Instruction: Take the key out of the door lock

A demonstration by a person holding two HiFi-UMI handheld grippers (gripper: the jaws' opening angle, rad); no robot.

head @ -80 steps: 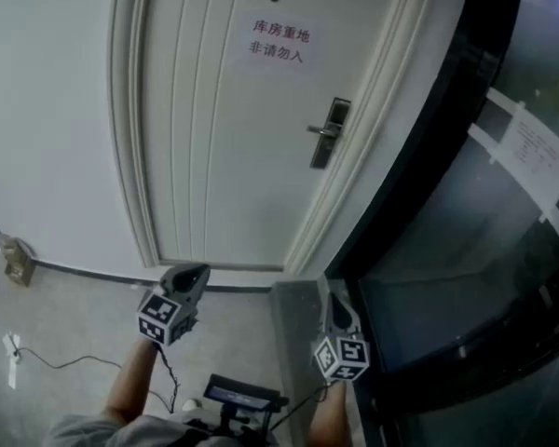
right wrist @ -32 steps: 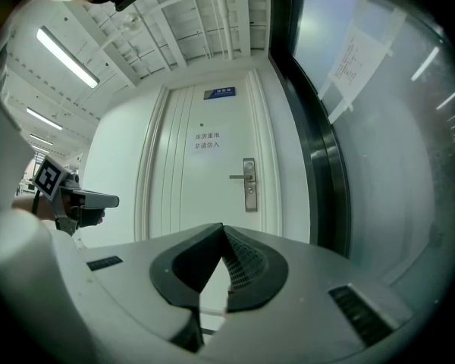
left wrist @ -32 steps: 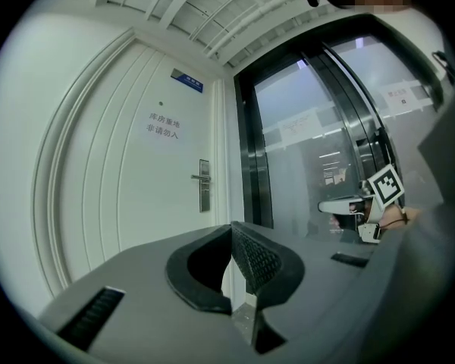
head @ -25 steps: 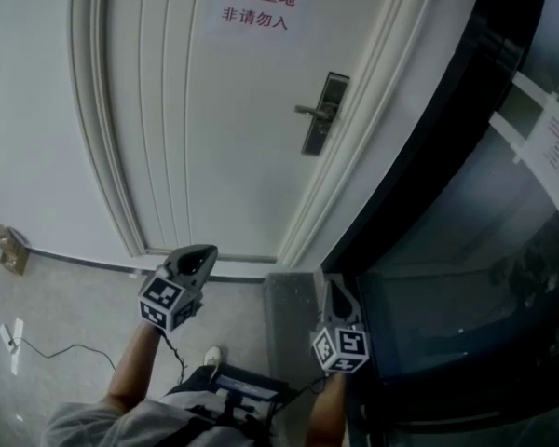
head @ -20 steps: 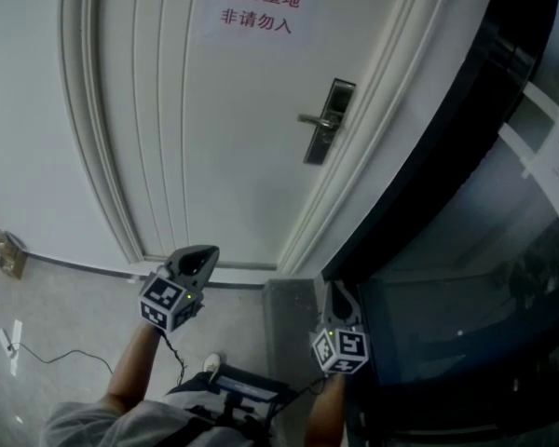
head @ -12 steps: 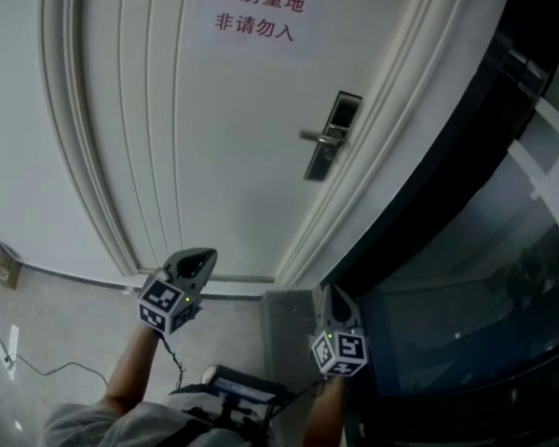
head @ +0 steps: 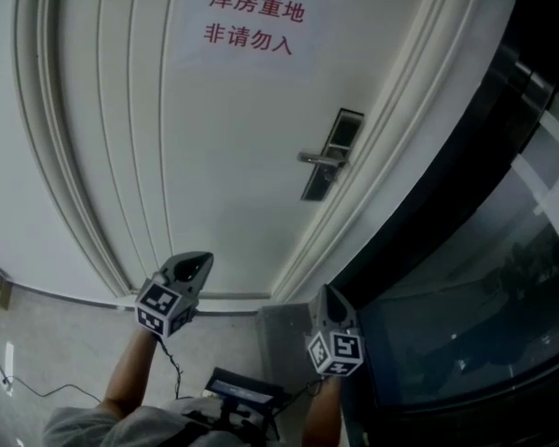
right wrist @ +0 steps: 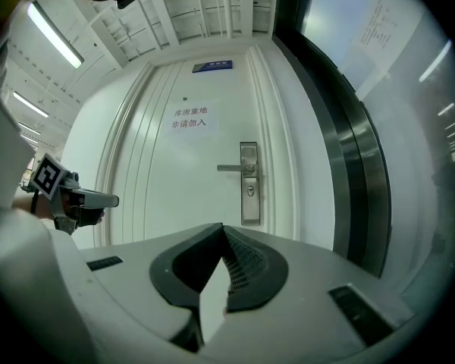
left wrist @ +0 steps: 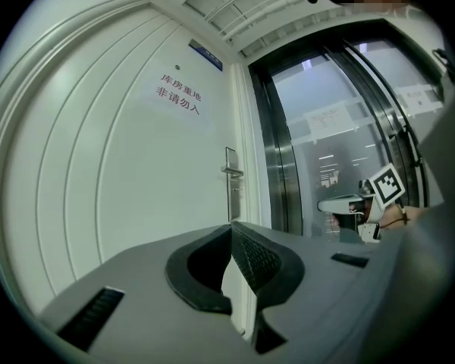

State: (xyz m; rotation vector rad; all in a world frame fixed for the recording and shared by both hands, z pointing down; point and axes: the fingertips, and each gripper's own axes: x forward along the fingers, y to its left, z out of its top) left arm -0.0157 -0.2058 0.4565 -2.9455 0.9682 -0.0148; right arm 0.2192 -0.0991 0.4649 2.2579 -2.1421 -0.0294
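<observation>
A white door [head: 233, 156] carries a silver lock plate [head: 331, 155] with a lever handle [head: 315, 158]. In the right gripper view the lock plate [right wrist: 249, 184] stands straight ahead, with a small keyhole [right wrist: 249, 191] under the handle; the key is too small to make out. My left gripper [head: 197, 261] is held low in front of the door's bottom, shut and holding nothing. My right gripper [head: 323, 292] hangs low by the door frame, well short of the lock, also shut and holding nothing. The left gripper view shows the lock [left wrist: 231, 174] far off.
A paper sign with red characters [head: 253, 21] hangs on the door. Right of the door frame runs a dark glass wall [head: 475, 250] with a posted sheet. A skirting line [head: 65, 294] and a cable [head: 37, 394] lie at the lower left.
The door and lock have grown larger and shifted in the head view as the person came nearer. Both grippers stayed low and shut.
</observation>
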